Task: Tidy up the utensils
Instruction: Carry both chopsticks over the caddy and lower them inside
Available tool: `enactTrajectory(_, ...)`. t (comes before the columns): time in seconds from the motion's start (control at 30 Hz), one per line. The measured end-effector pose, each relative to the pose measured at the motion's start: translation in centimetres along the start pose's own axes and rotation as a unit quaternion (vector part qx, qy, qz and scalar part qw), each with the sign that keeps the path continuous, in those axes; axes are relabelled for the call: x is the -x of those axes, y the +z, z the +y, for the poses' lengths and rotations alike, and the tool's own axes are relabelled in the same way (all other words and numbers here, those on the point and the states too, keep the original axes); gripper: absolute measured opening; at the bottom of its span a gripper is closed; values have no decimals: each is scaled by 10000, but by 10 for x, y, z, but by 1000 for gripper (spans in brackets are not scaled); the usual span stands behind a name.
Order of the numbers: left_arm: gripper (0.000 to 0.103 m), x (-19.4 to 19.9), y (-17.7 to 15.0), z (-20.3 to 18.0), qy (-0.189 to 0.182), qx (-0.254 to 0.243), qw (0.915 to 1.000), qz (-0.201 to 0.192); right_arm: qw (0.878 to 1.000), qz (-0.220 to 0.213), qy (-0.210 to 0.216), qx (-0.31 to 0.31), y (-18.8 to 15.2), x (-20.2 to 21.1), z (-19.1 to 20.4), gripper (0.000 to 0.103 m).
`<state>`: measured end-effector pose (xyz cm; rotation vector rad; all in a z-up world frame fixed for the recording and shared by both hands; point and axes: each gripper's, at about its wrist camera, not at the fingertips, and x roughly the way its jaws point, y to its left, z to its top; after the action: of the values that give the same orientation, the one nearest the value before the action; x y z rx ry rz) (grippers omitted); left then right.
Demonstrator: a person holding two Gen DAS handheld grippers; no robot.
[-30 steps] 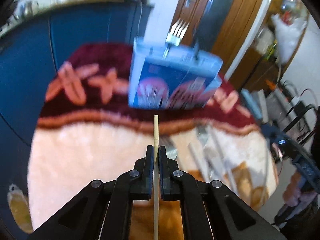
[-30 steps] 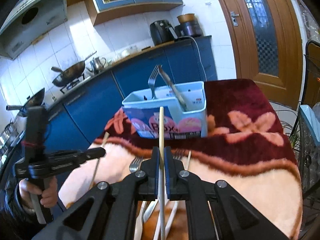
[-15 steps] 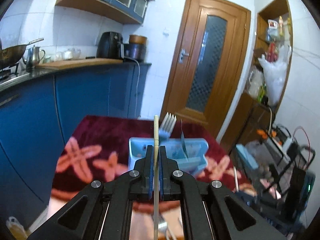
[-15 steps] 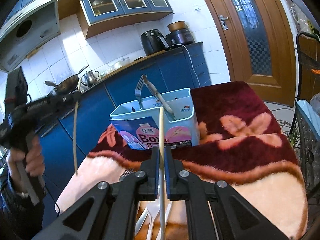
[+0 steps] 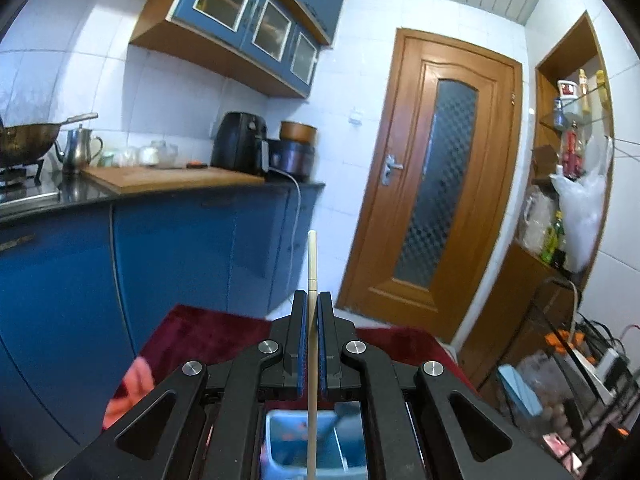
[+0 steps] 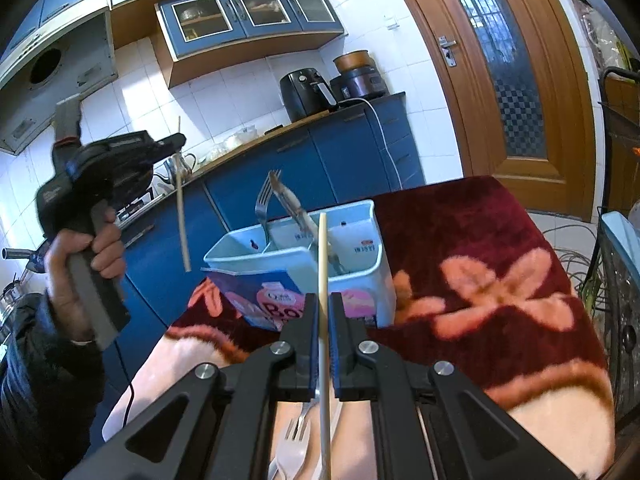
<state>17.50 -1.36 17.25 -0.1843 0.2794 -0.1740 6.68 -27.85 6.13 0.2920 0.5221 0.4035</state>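
Currently one upright chopstick [image 5: 312, 264] is clamped in the left gripper [image 5: 312, 300], directly above the utensil box [image 5: 280, 440]; another chopstick [image 6: 322, 248] is pinched by the right gripper [image 6: 322, 300], nearer the surface.

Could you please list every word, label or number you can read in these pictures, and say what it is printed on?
"Bo", the rest hidden behind the right tongs: large pink letters on the front label of the light blue utensil box.
Small white logo above it: too blurred to read.
White stickers inside the box: red mark and characters, too small to read.
Nothing legible in the left wrist view.
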Motion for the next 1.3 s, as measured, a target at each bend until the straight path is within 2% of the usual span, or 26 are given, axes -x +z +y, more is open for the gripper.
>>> enactTrajectory(0.23, 4, -22, -2, 7, 90, 173, 9989, -434, 9997, -200, 21, 141, 24, -9, 1, 6)
enactTrajectory(0.37, 4, -29, -13, 6, 155, 56, 9981, -587, 9989, -387, -71, 250, 39, -18, 4, 6)
enactTrajectory(0.57, 4, -34, -32, 6, 69, -42, 9980, -619, 9966, -804, -87, 184, 64, -38, 1, 6)
enactTrajectory(0.8, 4, -38, -45, 12, -58, -88, 9986, -524, 9869, -1491, -493, 371, 90, -64, 3, 6)
enactTrajectory(0.93, 4, -41, -49, 14, -112, -35, 9987, -505, 9800, -1743, -717, 633, 92, -77, 7, 6)
enactTrajectory(1.07, 4, -47, -57, 12, -111, -136, 9991, -389, 9790, -1622, -893, 849, 83, -90, 6, 6)
enactTrajectory(1.2, 4, -48, -61, 8, -185, -215, 9995, -139, 9843, -1342, -817, 807, 73, -92, 0, 7)
enactTrajectory(1.27, 7, -46, -62, 7, -201, -228, 9995, -47, 9854, -1272, -796, 804, 71, -88, 2, 7)
enactTrajectory(1.3, 13, -45, -62, 6, -198, -221, 9996, -1, 9861, -1227, -769, 813, 70, -86, 3, 7)
